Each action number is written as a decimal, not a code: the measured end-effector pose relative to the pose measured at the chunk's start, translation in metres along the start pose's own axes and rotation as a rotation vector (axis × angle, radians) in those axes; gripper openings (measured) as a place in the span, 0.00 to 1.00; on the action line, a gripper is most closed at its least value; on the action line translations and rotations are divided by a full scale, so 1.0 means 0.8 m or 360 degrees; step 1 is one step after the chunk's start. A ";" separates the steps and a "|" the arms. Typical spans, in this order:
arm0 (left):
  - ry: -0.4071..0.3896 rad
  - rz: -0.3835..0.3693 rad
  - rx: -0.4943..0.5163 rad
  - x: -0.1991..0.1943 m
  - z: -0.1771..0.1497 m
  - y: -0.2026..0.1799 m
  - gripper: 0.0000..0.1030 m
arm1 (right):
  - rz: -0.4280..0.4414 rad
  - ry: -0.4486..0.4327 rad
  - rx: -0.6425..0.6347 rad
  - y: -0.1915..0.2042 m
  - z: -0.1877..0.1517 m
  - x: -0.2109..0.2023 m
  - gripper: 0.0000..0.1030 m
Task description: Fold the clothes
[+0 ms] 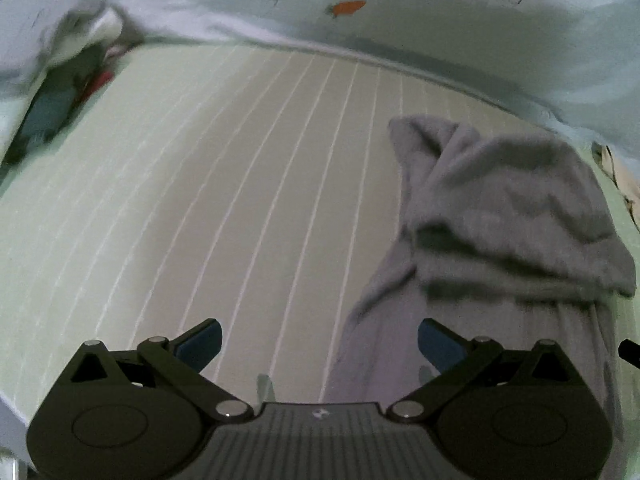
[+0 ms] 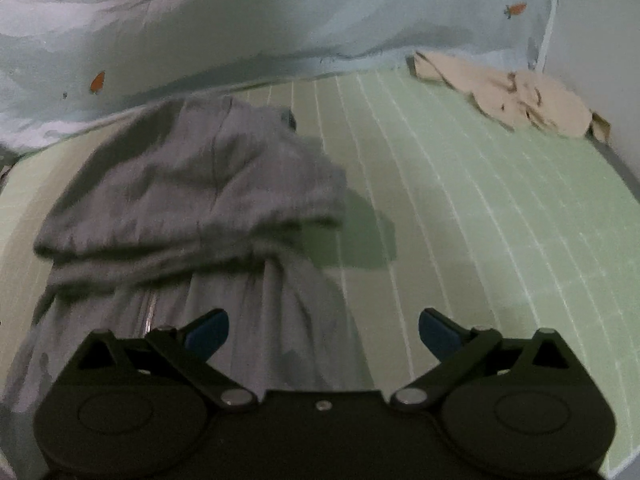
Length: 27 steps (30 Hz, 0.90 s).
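A grey garment [image 1: 500, 208] lies rumpled on the green striped sheet [image 1: 240, 184], its upper part folded over on itself and a longer part trailing toward me. In the left wrist view it fills the right side. My left gripper [image 1: 320, 344] stands open just above the sheet, its right finger over the garment's left edge, nothing between the pads. In the right wrist view the same grey garment [image 2: 192, 192] fills the left side. My right gripper [image 2: 324, 334] is open over the garment's right edge, holding nothing.
A pale blue blanket [image 2: 280, 12] with small orange prints is heaped along the far side of the bed. A beige crumpled cloth [image 2: 512, 96] lies at the far right by a wall [image 2: 600, 20]. Dark and red items [image 1: 68, 92] sit at the far left.
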<state>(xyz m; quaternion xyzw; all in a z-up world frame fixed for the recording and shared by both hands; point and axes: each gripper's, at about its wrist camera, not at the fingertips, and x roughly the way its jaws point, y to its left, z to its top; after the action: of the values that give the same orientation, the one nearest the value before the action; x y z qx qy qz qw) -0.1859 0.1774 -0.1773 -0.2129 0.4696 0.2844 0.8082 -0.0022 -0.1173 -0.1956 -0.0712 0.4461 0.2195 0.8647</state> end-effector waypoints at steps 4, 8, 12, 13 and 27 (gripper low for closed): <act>0.0079 -0.0009 0.0007 0.001 -0.032 0.011 1.00 | 0.0021 0.0095 0.0028 -0.007 -0.035 -0.009 1.00; 0.0153 -0.0042 0.0005 0.000 -0.061 0.021 1.00 | 0.0024 0.0178 0.0056 -0.012 -0.067 -0.017 1.00; 0.0206 -0.0085 -0.0026 0.001 -0.086 0.029 0.99 | 0.0031 0.0231 0.0086 -0.020 -0.091 -0.026 1.00; 0.0216 -0.0097 -0.0029 0.002 -0.090 0.030 0.99 | 0.0031 0.0242 0.0093 -0.022 -0.097 -0.028 1.00; 0.0226 -0.0182 0.0053 -0.011 -0.124 0.012 0.59 | 0.0205 0.0305 0.0015 -0.017 -0.130 -0.050 0.80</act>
<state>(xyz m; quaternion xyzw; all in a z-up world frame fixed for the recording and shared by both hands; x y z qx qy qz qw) -0.2591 0.1221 -0.2166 -0.2455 0.5175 0.2139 0.7913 -0.0935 -0.1753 -0.2257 -0.0590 0.5315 0.2647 0.8024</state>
